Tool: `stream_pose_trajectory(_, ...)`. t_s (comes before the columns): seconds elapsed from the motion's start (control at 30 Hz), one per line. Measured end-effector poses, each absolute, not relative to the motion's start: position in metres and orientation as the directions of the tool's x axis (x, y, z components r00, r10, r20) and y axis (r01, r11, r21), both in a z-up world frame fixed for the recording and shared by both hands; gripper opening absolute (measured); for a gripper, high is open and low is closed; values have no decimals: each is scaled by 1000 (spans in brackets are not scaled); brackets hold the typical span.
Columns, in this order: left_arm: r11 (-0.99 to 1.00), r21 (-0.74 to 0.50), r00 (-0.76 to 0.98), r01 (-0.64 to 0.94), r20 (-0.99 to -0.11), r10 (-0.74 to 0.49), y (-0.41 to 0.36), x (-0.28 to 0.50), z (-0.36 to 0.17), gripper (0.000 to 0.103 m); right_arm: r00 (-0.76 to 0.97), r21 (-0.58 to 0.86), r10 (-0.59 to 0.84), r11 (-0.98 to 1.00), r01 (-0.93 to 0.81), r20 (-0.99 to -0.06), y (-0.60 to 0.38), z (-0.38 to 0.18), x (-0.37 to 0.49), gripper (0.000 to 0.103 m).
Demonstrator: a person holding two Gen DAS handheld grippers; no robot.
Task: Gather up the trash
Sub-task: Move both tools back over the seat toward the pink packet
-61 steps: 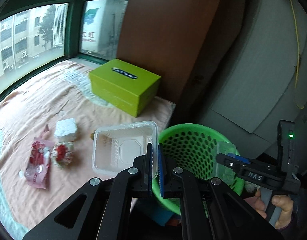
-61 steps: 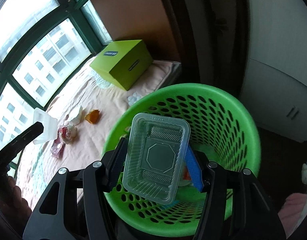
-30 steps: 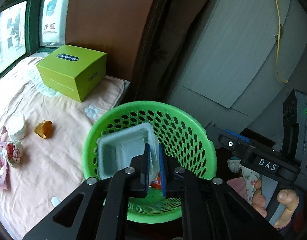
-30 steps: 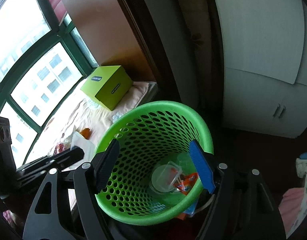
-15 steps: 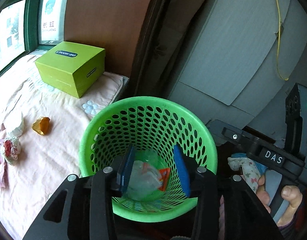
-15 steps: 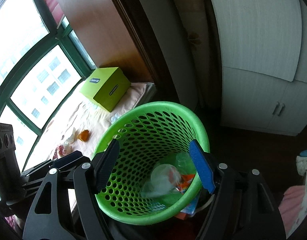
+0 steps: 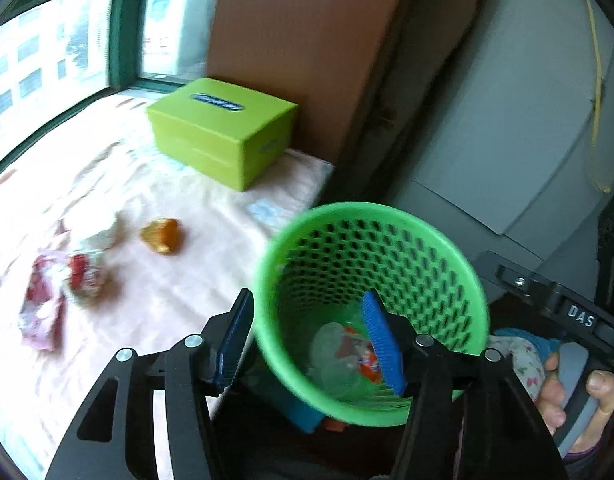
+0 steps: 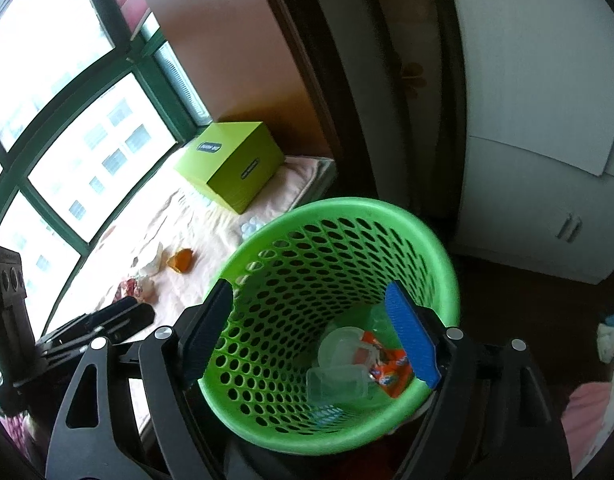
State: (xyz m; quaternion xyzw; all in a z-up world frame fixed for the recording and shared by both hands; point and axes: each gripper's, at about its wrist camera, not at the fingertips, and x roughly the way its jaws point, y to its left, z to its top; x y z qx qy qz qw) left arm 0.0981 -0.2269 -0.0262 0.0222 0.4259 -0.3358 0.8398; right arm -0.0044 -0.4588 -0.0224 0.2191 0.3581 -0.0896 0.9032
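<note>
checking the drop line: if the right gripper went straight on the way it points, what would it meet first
Probably the clear plastic containers at the bottom of the green basket. The right gripper, jaws open and empty, points down into its mouth; depth is unclear, so the near rim could come first.

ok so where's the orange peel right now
The orange peel lies on the pink cloth, left of the green bin in both views, between the crumpled wrappers and the green box.
</note>
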Motion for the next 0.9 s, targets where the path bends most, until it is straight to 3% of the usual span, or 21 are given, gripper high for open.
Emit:
stream_pose_trajectory(0.43, 920, -180, 552, 348, -754, -357, -111, 150, -39, 58, 711, 314, 65, 922, 225, -700, -416, -21, 32, 80)
stream_pose_trajectory(0.9, 974, -131, 552, 183, -807, -212, -24, 206, -81, 58, 683, 295, 128, 946, 134, -719, -365, -21, 75, 80)
